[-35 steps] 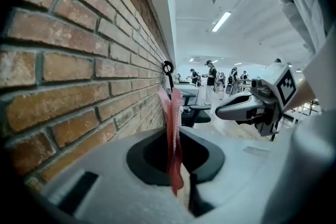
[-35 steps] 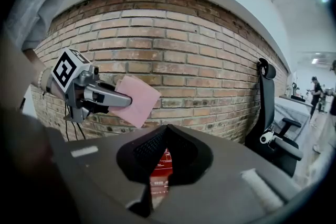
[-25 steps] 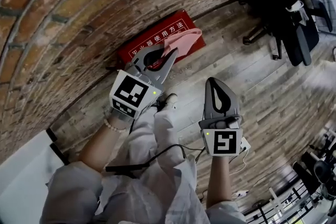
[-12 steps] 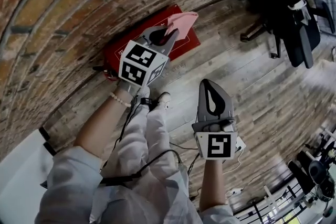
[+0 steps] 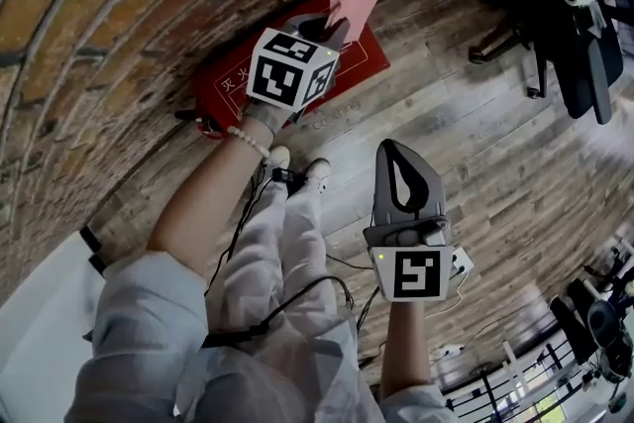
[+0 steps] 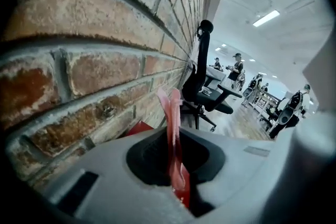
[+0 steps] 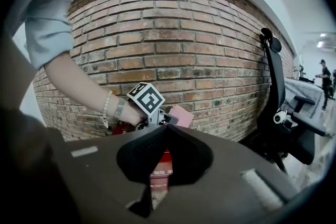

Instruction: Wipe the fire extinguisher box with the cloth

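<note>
Clamping the cloth (image 5: pixel 353 5) between closed jaws, the left gripper (image 5: pixel 330 25) reached to the head view's upper centre, over the upper-right end of the box (image 5: pixel 226 86). The box lay along the wall (image 5: pixel 119 5), long axis lower left to upper right. The right gripper (image 5: pixel 394 152), jaws together and empty, sat well apart at lower centre.

Wood plank floor (image 5: pixel 495 144) here, red fire extinguisher box (image 5: pixel 220 84) sits on it right against the brick wall (image 5: pixel 119 5), black office chair (image 5: pixel 565 5) well apart, cable (image 5: pixel 342 263) trailing across.
</note>
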